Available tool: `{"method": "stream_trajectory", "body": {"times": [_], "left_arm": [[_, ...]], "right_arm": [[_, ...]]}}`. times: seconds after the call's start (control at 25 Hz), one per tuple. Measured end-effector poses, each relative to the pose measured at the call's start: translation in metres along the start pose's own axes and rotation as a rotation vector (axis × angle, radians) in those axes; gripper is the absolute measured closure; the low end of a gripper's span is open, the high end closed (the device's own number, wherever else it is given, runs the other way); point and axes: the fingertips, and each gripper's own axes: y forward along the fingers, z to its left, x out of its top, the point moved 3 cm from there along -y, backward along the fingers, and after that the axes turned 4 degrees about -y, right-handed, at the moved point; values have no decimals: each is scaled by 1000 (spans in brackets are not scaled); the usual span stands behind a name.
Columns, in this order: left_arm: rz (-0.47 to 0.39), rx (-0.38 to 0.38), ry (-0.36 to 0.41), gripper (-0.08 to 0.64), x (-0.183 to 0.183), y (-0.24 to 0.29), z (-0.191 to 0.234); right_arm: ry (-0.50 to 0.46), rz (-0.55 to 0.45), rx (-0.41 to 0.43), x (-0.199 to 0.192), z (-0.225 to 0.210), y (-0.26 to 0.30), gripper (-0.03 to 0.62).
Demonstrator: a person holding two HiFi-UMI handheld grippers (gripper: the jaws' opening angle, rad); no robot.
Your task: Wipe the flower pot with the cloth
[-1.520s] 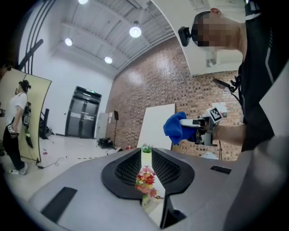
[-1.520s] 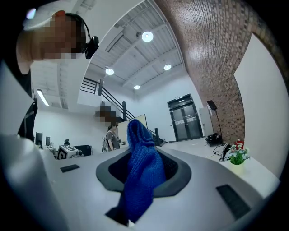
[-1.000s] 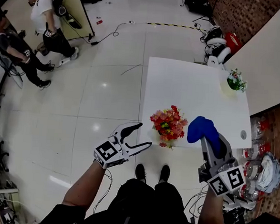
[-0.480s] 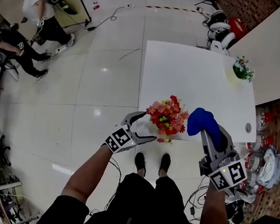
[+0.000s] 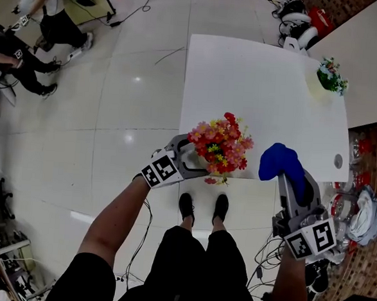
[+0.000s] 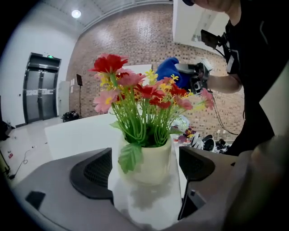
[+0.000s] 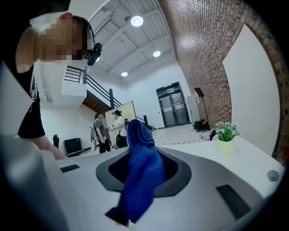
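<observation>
Flowers (image 5: pixel 220 142) stand at the white table's (image 5: pixel 264 81) near edge in the head view, left gripper (image 5: pixel 196 159) alongside. Left gripper view: jaws spread, flower pot (image 6: pixel 151 163) between them. Right gripper view: right gripper (image 7: pixel 141 153) clamps the blue cloth (image 7: pixel 144 180).

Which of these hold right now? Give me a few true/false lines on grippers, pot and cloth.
1. The left gripper is open, with one jaw on either side of the pot. True.
2. The right gripper is empty. False: it is shut on the cloth.
3. The cloth is pressed against the pot. False: it is held apart from the pot, off to its right in the head view.
4. A second pot stands near the far right corner of the table. True.
5. The cloth is red. False: it is blue; the red is in the pot's flowers.
</observation>
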Motion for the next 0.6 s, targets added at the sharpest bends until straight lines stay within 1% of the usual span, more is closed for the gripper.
{"method": "stream_trajectory", "body": {"times": [0.08, 0.28, 0.32, 0.44, 0.52, 0.6], "left_arm": [[-7, -6, 5, 107, 1, 8, 1], [9, -41, 43, 103, 2, 24, 1], [9, -46, 46, 77, 2, 27, 1], [4, -49, 51, 69, 3, 34, -1], [6, -57, 63, 17, 3, 38, -3], [11, -67, 81, 11, 4, 41, -5]], "right_arm": [[2, 7, 0, -4, -3, -3, 512], [3, 29, 3, -17, -7, -10, 512], [4, 33, 2, -20, -9, -12, 512], [9, 43, 4, -26, -11, -17, 512], [7, 48, 10, -28, -10, -19, 512], [5, 50, 14, -28, -10, -22, 512]]}}
